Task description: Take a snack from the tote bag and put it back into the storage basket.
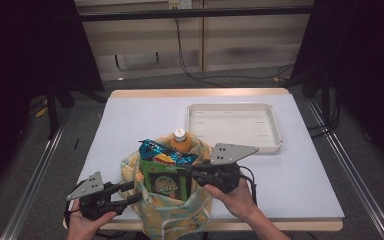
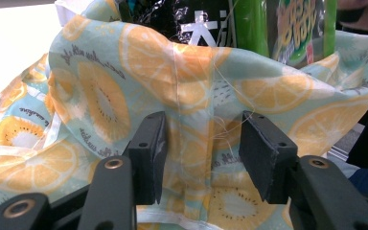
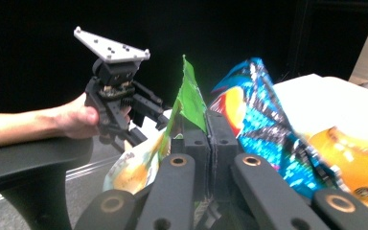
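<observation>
Two grippers work a fruit-print cloth bag (image 1: 172,212) at the near edge of the tabletop (image 1: 130,120).

The right gripper (image 1: 186,172) is clamped on the top edge of a green snack packet (image 1: 166,182) standing in the bag's mouth; its jaws meet on the packet's upper corner. The left gripper (image 1: 132,192) sits at the bag's left side, jaws partly apart with a fold of the cloth between them, pads not pressing it. A blue snack bag (image 1: 156,148) and an orange bottle (image 1: 180,140) also stand in the bag. A white tray (image 1: 277,135) lies toward the far right corner.
</observation>
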### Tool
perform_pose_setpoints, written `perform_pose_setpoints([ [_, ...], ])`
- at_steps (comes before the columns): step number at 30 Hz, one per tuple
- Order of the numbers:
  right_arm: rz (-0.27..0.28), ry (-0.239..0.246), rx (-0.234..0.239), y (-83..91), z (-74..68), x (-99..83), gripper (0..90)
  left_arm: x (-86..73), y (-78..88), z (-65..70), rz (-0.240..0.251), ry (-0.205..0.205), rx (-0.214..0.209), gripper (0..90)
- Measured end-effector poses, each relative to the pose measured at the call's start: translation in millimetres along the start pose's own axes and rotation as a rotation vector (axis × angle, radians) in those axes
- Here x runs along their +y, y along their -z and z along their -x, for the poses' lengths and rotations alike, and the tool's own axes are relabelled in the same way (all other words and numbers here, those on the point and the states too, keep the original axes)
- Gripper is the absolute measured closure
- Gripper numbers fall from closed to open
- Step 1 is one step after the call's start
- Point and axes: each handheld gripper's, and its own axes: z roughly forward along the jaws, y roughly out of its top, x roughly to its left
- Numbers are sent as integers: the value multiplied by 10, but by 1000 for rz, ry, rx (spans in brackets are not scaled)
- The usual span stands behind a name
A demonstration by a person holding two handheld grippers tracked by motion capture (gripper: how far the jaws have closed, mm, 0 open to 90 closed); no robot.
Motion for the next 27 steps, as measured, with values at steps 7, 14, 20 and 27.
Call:
perform_pose_setpoints([
  [7, 33, 19, -13, 50, 35, 123, 889, -2, 11, -9, 9, 10, 9, 433],
  [14, 79, 38, -21, 137, 53, 263, 890, 3, 26, -11, 40, 24, 31, 301],
  [20, 108, 42, -23, 208, 83, 377, 891, 16, 52, -6, 70, 23, 54, 229],
  [27, 143, 35, -30, 288, 151, 465, 891, 19, 121, -49, 108, 46, 100, 141],
])
